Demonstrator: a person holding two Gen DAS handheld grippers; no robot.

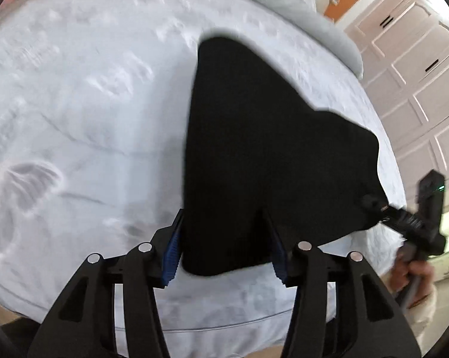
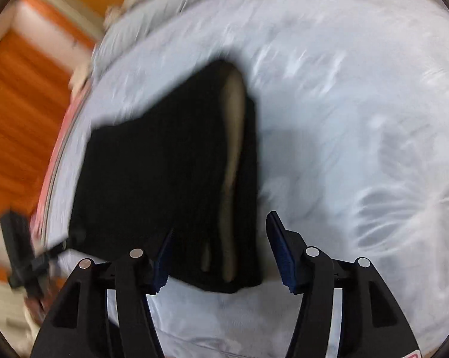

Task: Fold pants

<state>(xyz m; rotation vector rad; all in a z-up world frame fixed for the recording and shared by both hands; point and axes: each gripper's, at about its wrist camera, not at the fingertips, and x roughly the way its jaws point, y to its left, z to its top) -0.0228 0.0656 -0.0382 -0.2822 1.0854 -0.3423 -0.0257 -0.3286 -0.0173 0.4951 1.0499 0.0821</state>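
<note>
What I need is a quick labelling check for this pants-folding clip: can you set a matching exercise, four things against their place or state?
Things:
1. black fabric pants
2. pale blue patterned bedsheet
3. white panelled cupboard doors
4. right gripper

Place or state:
A. open
B. beyond the bed's edge
C. clamped in the left gripper
D. spread beneath the pants

Pairs: 1-C, 2-D, 3-B, 4-A.
</note>
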